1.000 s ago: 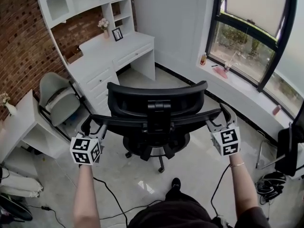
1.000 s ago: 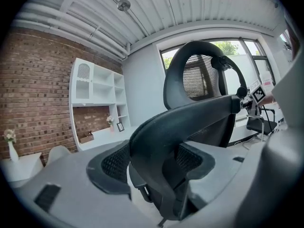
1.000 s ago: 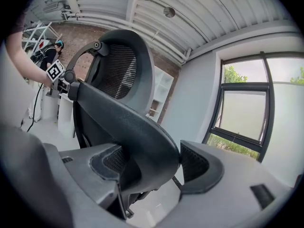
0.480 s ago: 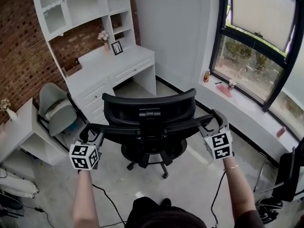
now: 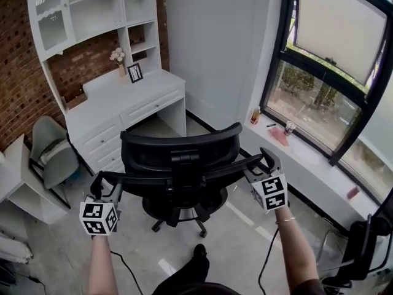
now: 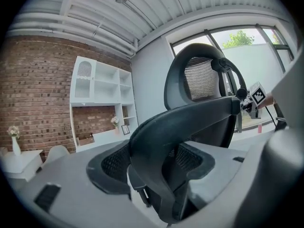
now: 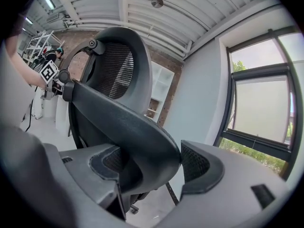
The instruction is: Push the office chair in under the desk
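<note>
This looks like a home study. A white desk [image 5: 126, 103] with drawers and a shelf hutch [image 5: 92, 11] stands against a brick wall [image 5: 18, 60]. On the desktop's back edge are a small framed picture [image 5: 135, 73] and a vase of flowers [image 5: 117, 58]. A black mesh office chair [image 5: 178, 149] stands on the pale tiled floor [image 5: 242, 226], beside a tall black-framed window [image 5: 331, 72].

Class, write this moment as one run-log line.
left gripper: grips office chair | right gripper: grips it | desk: ahead, apart
</note>
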